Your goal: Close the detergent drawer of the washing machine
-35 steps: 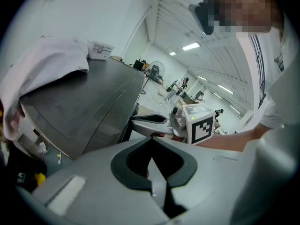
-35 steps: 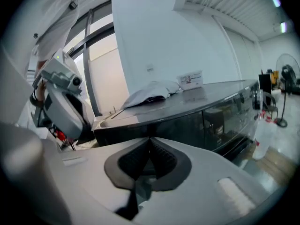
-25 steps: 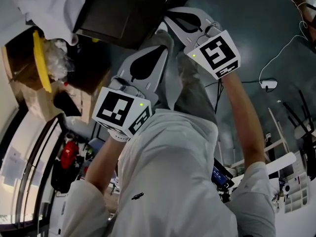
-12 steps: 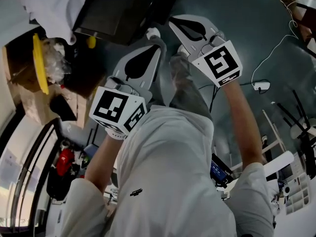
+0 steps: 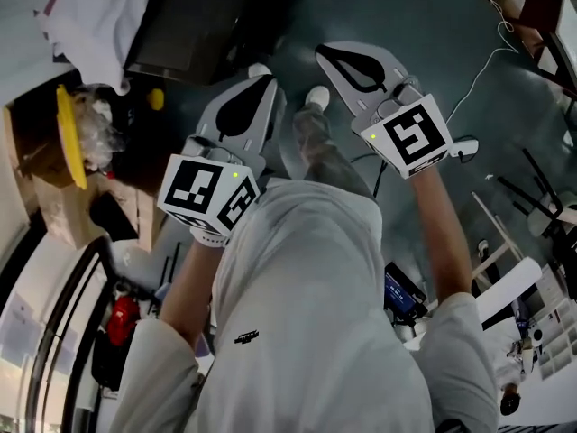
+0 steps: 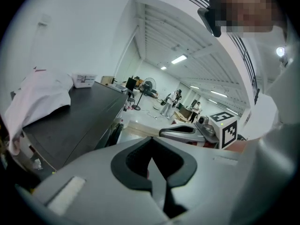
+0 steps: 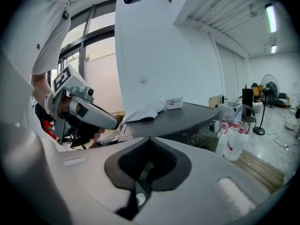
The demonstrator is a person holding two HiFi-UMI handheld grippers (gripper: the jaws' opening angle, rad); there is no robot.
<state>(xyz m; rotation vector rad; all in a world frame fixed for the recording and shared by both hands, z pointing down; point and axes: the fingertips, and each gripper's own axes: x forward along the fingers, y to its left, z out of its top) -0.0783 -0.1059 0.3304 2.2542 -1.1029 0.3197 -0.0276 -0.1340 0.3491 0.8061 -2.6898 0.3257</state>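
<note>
Over the last second the washing machine (image 5: 203,25) has slid toward the top corner of the head view and now fills less of it. My two tools have drifted lower against my own shirt rather than reaching out. I read that as no approach begun: nothing of mine touches the machine, and the push on the drawer is still to come.

My left gripper (image 5: 259,90) has its jaws pressed together with nothing between them. My right gripper (image 5: 329,57) is the same, tips meeting on empty air. Both hang in front of the machine, off its front edge, the left one nearer to it.

The detergent drawer I cannot find in any view. The right gripper view shows the machine's front panel with a control knob (image 7: 215,124), but no drawer face that I can make out, so I cannot say how far it stands open. I judge I must first turn to face that panel.

On the machine's dark top lies a white cloth (image 7: 143,111), draped over the edge. Just beyond it, on the same top, sits a small white box (image 7: 173,102), and I cannot tell what it holds. Beside the machine in the head view stands a cardboard box (image 5: 32,156). It holds crumpled clear plastic (image 5: 95,129) and a yellow disc (image 5: 68,138) on edge. By the machine's front, on the floor, stand white bottles (image 7: 232,142) with red labels, caps on.
</note>
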